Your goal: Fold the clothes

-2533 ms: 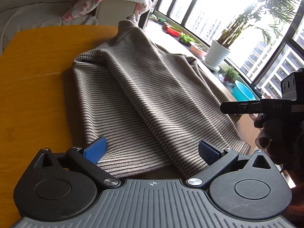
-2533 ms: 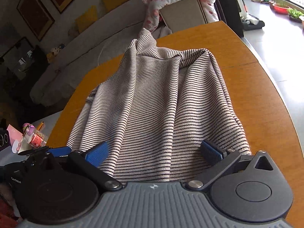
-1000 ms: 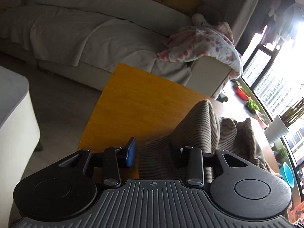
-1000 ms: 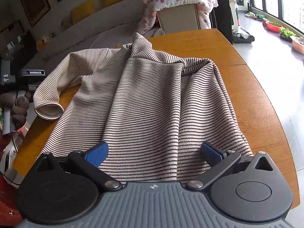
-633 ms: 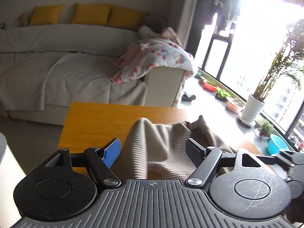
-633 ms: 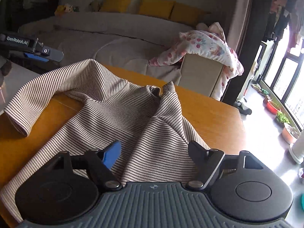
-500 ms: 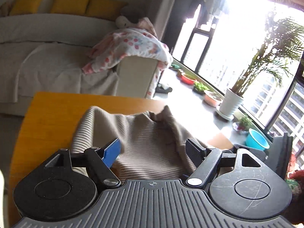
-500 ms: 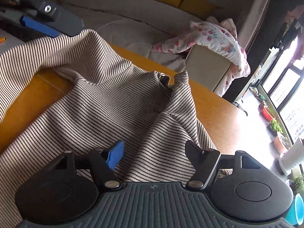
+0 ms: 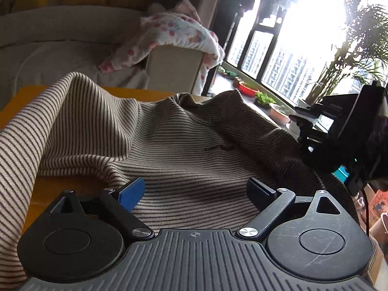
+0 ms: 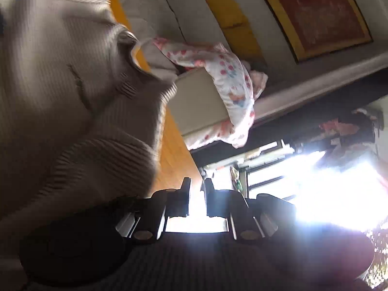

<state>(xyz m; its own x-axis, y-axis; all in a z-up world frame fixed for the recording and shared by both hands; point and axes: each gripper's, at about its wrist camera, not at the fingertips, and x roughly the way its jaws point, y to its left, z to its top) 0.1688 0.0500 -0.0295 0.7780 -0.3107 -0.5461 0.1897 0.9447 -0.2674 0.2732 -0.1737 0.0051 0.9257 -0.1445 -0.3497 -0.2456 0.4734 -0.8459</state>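
Observation:
A brown-and-cream striped sweater (image 9: 184, 150) lies spread and rumpled on the yellow table (image 9: 29, 94), one sleeve draped at the left. My left gripper (image 9: 196, 191) hovers low over the sweater's body, its jaws opening wide; cloth lies below them and the pads grip nothing. At the right edge of that view is the black housing (image 9: 351, 126) of the other hand-held tool. The right wrist view is rolled sideways and blurred. There my right gripper (image 10: 197, 194) is shut, with only window light in the slit, beside the sweater (image 10: 60, 97) at the table's edge (image 10: 169, 150).
A grey sofa with a floral blanket (image 9: 169, 36) over its armrest stands beyond the table. Potted plants (image 9: 247, 88) line the bright window sill at the right. A framed picture (image 10: 317, 21) hangs above the sofa.
My left jaws have spread wide and swung from the table's sofa side over the sweater's body. My right jaws have closed, and that gripper has rolled sideways toward the sweater's window-side edge.

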